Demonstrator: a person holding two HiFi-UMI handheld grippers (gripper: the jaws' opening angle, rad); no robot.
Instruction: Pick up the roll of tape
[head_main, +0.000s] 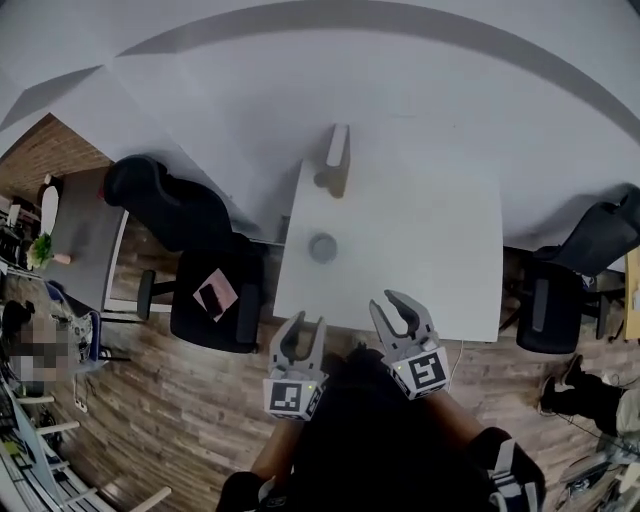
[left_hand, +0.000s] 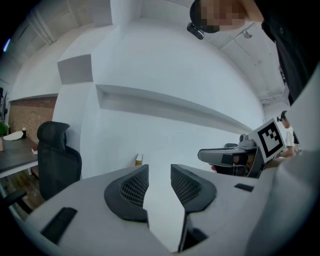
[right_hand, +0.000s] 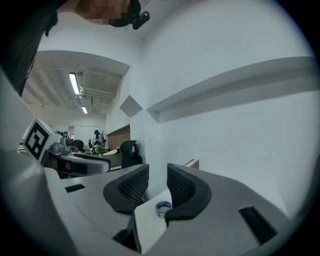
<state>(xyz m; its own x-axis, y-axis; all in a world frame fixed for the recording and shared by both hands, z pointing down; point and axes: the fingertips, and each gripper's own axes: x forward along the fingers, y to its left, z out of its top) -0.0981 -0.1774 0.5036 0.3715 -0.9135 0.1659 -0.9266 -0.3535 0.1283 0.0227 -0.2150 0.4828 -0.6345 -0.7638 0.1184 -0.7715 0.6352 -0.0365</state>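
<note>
The roll of tape (head_main: 322, 247) lies flat near the left side of the white table (head_main: 440, 230), grey in the head view. Both grippers hover at the table's near edge, short of the roll. My left gripper (head_main: 308, 326) stands open with nothing between its jaws (left_hand: 160, 172). My right gripper (head_main: 390, 303) is open too. In the right gripper view the tape (right_hand: 162, 206) shows small, blue and white, far ahead in the gap between the jaws (right_hand: 158, 172). The left gripper view does not show the tape.
A small wooden box (head_main: 338, 150) stands at the table's far edge against the white wall. Black office chairs stand left (head_main: 215, 290) and right (head_main: 550, 305) of the table. A desk with a plant (head_main: 40, 248) is at far left.
</note>
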